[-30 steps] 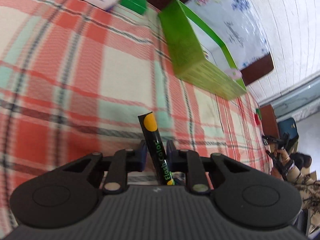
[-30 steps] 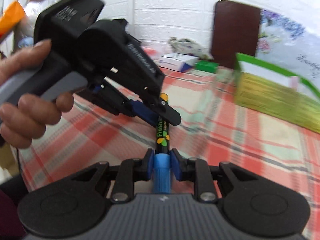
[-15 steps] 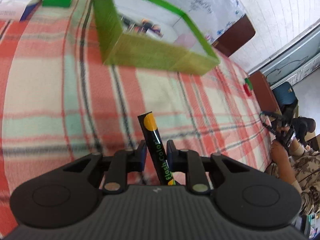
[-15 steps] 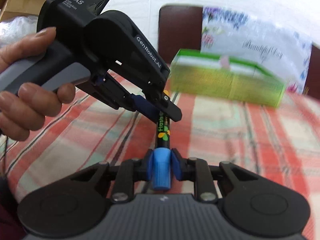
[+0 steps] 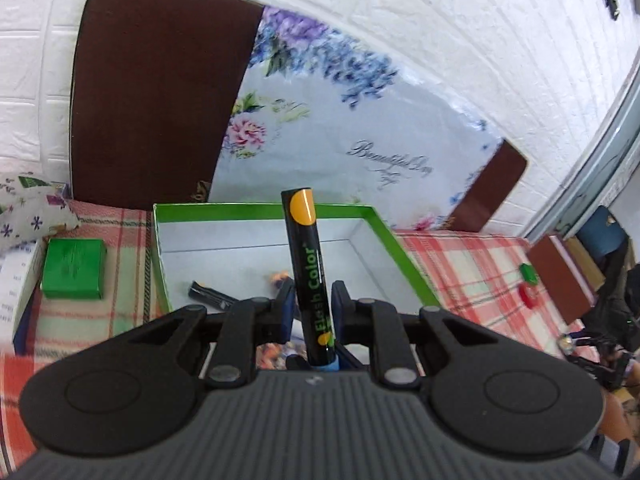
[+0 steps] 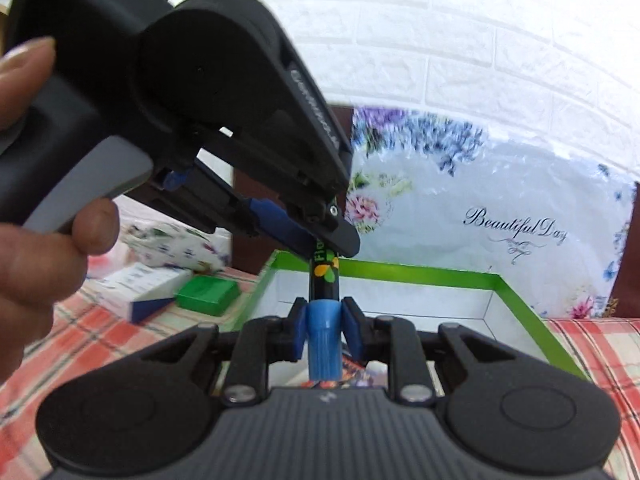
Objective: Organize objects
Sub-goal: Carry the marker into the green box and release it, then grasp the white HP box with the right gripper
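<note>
Looking along the left gripper (image 5: 310, 304), its jaws are clamped on the black barrel of the marker (image 5: 306, 256), which stands above the open green box (image 5: 400, 252) where another marker (image 5: 210, 295) already lies. From the right wrist, the right gripper (image 6: 323, 326) pinches the marker's blue cap (image 6: 324, 344) over the box; I judge both should let go low inside the walls, together, so the marker neither twists nor rolls out.

My black marker (image 5: 307, 276), lettered "Flash Color" with an orange patch at its top end and a blue cap (image 6: 324, 336), stands nearly upright above the green-rimmed, white-lined box (image 5: 376, 220) at the bench's far edge.
</note>
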Tool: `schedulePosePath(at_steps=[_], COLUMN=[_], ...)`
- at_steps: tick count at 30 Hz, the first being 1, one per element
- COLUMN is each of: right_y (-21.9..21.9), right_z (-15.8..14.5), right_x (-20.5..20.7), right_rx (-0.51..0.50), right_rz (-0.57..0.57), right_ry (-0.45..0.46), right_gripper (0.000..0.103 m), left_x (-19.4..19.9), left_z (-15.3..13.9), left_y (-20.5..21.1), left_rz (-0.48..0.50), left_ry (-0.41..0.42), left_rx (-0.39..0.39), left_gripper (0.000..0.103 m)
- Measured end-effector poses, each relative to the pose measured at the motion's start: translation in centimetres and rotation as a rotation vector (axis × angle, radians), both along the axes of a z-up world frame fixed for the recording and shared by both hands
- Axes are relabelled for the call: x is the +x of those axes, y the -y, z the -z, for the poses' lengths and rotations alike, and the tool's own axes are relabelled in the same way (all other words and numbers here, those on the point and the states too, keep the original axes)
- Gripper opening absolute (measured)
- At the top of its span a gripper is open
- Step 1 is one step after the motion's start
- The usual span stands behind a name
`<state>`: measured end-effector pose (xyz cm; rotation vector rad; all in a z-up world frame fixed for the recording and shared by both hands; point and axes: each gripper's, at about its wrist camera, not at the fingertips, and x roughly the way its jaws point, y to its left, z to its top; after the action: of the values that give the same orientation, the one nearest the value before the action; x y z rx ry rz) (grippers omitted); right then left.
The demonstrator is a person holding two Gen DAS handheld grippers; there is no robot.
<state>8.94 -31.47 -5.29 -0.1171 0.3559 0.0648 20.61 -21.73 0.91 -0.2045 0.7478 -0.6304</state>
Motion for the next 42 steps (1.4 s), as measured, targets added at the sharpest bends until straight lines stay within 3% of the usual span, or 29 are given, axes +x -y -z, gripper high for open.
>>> schedulePosePath(at_steps=[5, 16, 20, 24, 28, 33, 42], right_y=[0.6, 0.1, -0.9, -2.7, -5.2, -8.4, -13.7], right_z=[2.3, 1.3, 2.2, 3.9, 5.0, 5.5, 6.1], right_x=[2.7, -6.5, -10.1, -11.3, -11.3, -10.8, -7.7], right_rx=[-0.013, 0.135, 0.188, 0.204, 0.197, 0.17, 0.109], right_rz=[0.028, 0.041, 0.04, 0.01, -0.045, -0.104, -0.177], right_ry=[-0.06, 0.019, -0.052, -0.164, -0.234, -0.274, -0.316], right_gripper=[0.026, 0.028, 0.029, 0.029, 0.029, 0.029, 0.034], left_x=[2.2, -6.3, -9.5, -11.0, -11.5, -11.8, -10.6], left_z=[2.3, 0.6, 1.8, 4.1, 5.9, 6.8, 9.7], left_y=[1.0, -3.5, -6.1, -9.2, -13.0, -17.4, -26.2], left_rz=[-0.046, -0.046, -0.089, -0.143, -0.224, -0.308, -0.478], left_ry=[-0.019, 0.101, 0.117, 0.073, 0.034, 0.066, 0.063], left_rx=[0.125, 0.159, 0.219, 0.284, 0.334, 0.392, 0.415], left_gripper=[0.022, 0.023, 0.023, 0.023, 0.023, 0.023, 0.025])
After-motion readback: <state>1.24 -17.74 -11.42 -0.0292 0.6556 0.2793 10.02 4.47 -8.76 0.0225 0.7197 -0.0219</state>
